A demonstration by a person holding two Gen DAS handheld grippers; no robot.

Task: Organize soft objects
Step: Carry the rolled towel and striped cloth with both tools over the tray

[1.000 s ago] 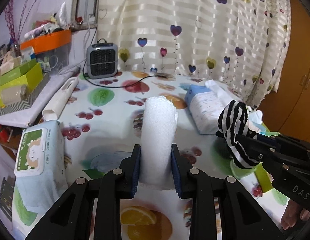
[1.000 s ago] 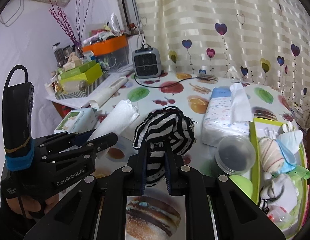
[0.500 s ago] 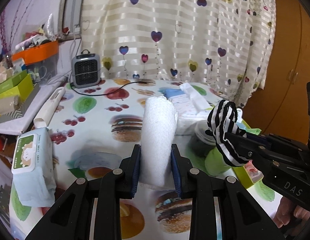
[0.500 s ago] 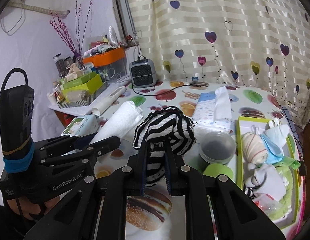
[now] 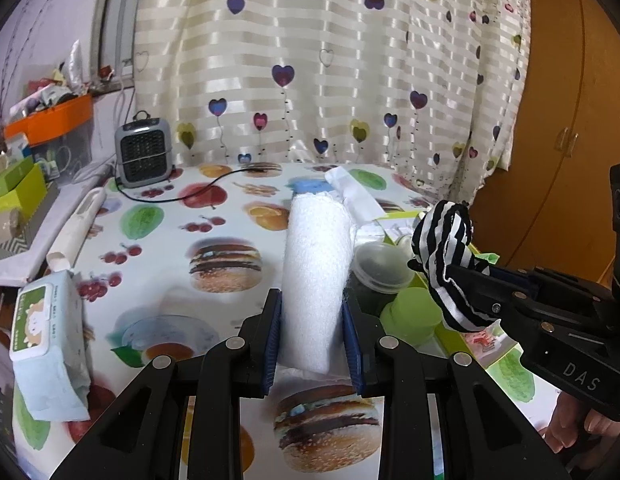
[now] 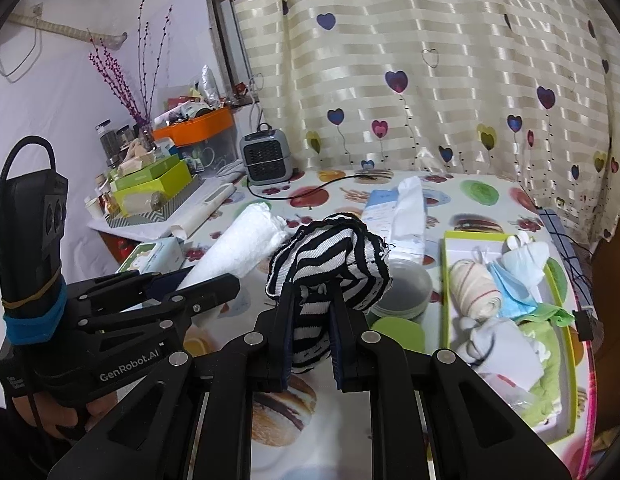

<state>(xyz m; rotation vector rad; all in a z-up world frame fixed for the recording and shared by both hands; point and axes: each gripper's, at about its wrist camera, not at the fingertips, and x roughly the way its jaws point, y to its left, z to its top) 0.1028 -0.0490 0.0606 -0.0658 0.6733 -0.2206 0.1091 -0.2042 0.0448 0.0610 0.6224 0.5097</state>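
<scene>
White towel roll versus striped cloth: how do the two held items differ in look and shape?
The white towel roll is plain white and fluffy; the striped cloth is black-and-white banded. The towel roll is a neat, long cylinder reaching well past the left tongs; the striped cloth is a crumpled bundle bulging above the right tongs. Both are soft, clamped between closed fingers and held above the table.

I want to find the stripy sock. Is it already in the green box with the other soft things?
No, the stripy sock is pinched in the right tool, held up over the table to the left of the green box.
</scene>
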